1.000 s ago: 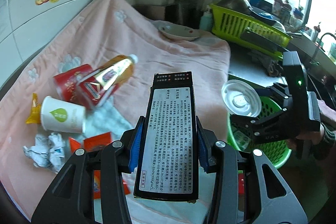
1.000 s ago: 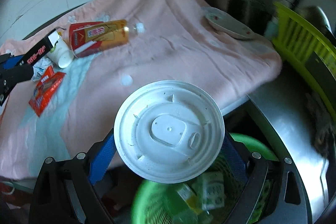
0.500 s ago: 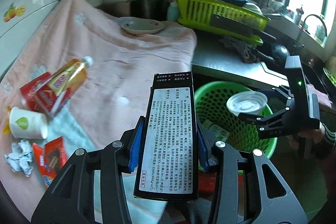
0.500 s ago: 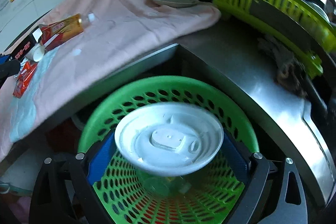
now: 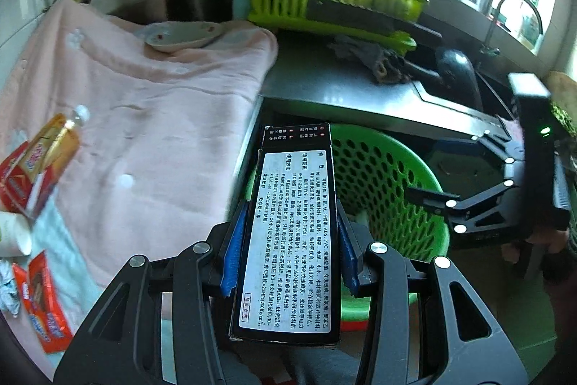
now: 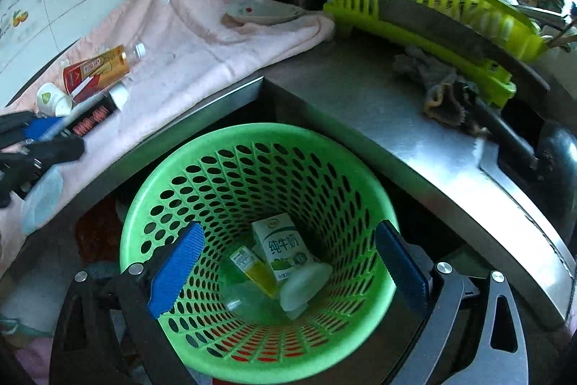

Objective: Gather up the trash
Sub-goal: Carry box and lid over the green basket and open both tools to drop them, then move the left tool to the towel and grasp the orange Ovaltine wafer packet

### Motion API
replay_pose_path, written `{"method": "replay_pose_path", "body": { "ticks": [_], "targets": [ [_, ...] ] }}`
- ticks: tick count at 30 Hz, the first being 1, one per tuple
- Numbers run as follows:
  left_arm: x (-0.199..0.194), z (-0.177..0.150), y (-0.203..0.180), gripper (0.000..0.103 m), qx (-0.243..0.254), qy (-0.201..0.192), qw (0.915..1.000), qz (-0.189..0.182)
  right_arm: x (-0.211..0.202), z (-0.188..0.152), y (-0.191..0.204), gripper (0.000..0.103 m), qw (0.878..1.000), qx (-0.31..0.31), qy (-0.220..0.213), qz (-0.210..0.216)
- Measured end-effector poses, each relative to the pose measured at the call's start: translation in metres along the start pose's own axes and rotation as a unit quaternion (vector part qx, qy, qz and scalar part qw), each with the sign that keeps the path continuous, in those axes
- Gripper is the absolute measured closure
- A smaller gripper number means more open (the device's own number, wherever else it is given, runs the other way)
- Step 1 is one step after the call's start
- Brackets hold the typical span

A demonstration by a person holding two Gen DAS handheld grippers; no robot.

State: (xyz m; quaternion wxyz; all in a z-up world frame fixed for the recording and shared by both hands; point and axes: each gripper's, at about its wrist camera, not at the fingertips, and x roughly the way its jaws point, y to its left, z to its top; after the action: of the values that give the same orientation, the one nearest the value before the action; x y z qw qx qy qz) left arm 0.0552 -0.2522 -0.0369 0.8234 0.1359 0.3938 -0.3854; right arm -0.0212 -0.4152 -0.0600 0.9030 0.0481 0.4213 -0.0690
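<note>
Kitchen surface [image 6: 360, 103] draped with a pink towel [image 5: 144, 118], green basket [image 6: 252, 139] waiting below its edge.

Left tongs [image 5: 288, 251] pinching a black printed box [image 5: 295, 233] narrowly, upright between the blue pads, hovering near the basket's left rim. Right tongs [image 6: 288, 262] having just been spreading, now gaping wide and empty right over the basket mouth; white lid [image 6: 303, 284] lying at the bottom beside a milk carton [image 6: 285, 248]. Remaining on the towel, far left: bottle [image 6: 101, 64], paper cup [image 6: 54, 100], red wrappers [image 5: 43, 309], crumpled paper [image 5: 7, 287]. Best, probably: sliding the right tongs clear first, carrying the box fully past the rim, tilting it downward, then releasing so as not to be catching the edge or dropping it outside, onto the floor.
</note>
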Motion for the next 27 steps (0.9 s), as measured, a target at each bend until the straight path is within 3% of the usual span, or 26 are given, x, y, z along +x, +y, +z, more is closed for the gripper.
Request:
{"method": "replay_pose_path", "body": {
  "ticks": [12,16,27],
  "targets": [
    [0.040,-0.005,-0.025,0.057,0.017,0.034,0.9992,-0.010,-0.016,-0.011,-0.012,0.011,1.000,0.021,-0.013,0.001],
    [0.040,-0.007,-0.026,0.039,0.017,0.028,0.9994,-0.012,-0.016,-0.013,-0.012,0.011,1.000,0.025,-0.014,0.006],
    [0.022,-0.013,-0.005,0.037,-0.002,0.018,0.9997,0.015,-0.014,-0.007,0.005,0.011,1.000,0.014,-0.016,0.022]
  ]
}}
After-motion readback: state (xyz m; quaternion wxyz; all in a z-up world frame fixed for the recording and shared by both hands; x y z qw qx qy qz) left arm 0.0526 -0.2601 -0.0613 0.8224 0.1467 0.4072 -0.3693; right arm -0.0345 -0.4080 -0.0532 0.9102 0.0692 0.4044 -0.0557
